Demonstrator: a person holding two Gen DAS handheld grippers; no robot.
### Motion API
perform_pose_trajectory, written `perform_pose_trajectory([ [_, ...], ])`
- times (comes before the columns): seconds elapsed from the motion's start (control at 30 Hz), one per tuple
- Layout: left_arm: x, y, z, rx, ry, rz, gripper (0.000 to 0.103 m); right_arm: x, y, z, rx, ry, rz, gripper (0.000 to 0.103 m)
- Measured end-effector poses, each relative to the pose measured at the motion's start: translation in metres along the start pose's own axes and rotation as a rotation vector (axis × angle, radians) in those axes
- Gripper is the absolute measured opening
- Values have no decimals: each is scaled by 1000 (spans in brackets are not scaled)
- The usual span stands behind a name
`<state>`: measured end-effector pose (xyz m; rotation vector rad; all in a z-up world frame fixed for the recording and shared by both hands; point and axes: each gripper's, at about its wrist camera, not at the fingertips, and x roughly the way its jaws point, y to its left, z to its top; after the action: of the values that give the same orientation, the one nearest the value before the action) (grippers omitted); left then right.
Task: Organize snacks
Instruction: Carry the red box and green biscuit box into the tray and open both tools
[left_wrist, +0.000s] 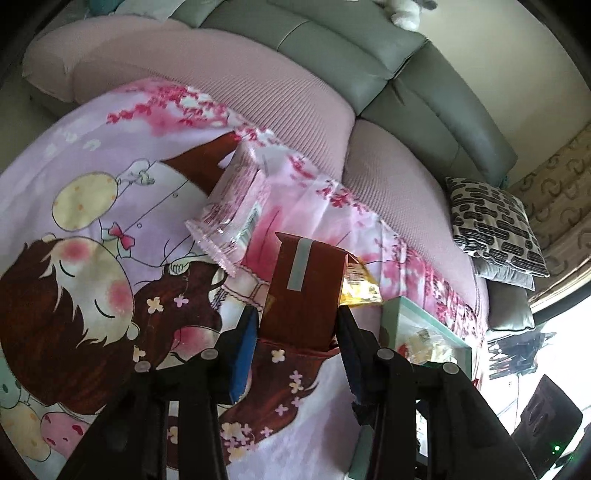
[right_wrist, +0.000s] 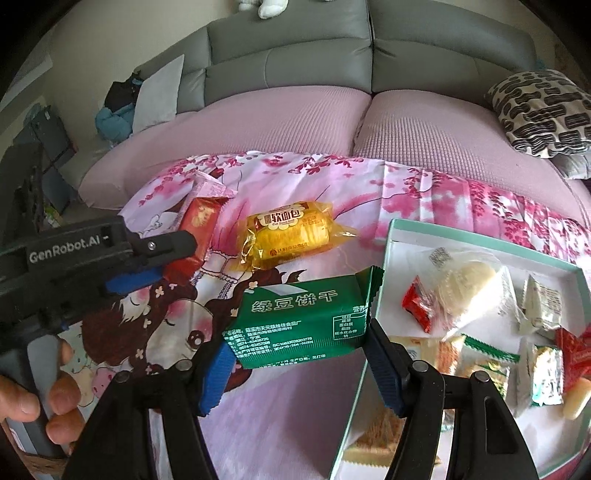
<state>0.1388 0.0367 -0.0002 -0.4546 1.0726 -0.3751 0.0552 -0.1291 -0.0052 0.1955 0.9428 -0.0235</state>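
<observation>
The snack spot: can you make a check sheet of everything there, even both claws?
Surface: cartoon blanket spread over a pink couch seat.
Job's things: teal box already holding small wrapped snacks; yellow bread pack and pink pack lying on the blanket.
Clutter: nothing seen.
Claws: left claw shut on a red pack; right claw shut on a green biscuit pack, lifted beside the box.
Cables: nothing seen.
Surroundings: grey couch back, patterned pillow, white plush toy on top.
</observation>
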Motion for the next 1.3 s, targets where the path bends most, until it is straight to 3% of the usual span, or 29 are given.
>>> perform_pose_trajectory([
  [0.37,-23,-33,-2,77,-57,-30,44,-33,-24,-11,77,-39,-19,69],
  [0.7,-30,-85,-16,197,-60,-85,44,-64,-89,-28,235,-62,-106,69],
  [0.93,-19,-141,-41,340,-14,-131,44,-96,-162,-42,405,-102,-247,69],
  [1.3,11,-204,-94,538,93,-149,41,-115,-215,-58,537,-125,-316,70],
])
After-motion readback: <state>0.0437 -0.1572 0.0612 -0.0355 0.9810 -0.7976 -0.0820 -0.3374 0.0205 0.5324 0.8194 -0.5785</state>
